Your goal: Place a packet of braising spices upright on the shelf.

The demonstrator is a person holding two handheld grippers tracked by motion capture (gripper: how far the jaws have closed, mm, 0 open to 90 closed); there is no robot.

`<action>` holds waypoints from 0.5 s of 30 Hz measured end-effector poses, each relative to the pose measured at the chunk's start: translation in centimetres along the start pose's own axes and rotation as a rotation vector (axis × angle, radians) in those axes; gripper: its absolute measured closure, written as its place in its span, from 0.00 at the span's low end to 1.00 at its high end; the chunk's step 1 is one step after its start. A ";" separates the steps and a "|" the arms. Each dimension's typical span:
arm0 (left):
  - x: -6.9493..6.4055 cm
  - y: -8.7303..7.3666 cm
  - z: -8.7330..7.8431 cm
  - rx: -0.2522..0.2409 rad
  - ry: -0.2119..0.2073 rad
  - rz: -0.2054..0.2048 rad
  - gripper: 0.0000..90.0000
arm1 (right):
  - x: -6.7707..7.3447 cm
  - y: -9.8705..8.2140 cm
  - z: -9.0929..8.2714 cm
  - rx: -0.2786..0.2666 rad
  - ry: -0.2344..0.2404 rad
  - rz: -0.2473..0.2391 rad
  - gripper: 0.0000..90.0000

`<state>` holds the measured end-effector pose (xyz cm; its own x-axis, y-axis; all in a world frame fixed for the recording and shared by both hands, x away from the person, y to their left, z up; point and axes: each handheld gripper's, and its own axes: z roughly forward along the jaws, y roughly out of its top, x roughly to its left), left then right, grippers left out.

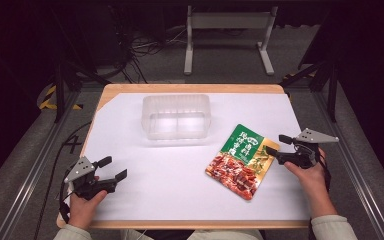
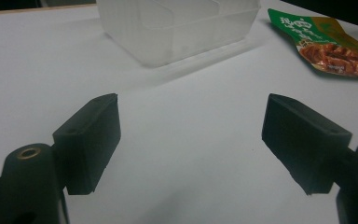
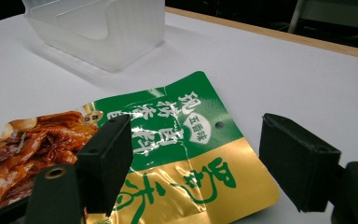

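Two grippers stand wide open with nothing between their pads. The snack pouch lies flat on the white table, just right of and nearer the person than the clear plastic container. The right gripper sits at the pouch's right edge; the left gripper rests well left of the pouch.

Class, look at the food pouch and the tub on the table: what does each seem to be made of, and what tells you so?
Food pouch: likely glossy plastic or foil film; it shows printed colours, creases and bright glints.
Tub: probably frosted, see-through plastic; the white table shows dimly through its thin walls, with a matt, milky look.
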<state>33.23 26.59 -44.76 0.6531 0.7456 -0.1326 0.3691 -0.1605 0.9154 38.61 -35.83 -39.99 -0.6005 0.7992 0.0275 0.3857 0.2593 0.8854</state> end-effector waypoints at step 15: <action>0.0 0.0 0.1 0.003 0.000 0.003 0.23 | -2.5 -0.2 1.8 0.029 0.003 0.059 0.25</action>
<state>33.28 26.56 -44.79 0.6541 0.7452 -0.1296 0.3691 -0.1649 0.9147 41.33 -36.92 -41.06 -0.5778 0.8121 0.0810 0.4408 0.2270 0.8684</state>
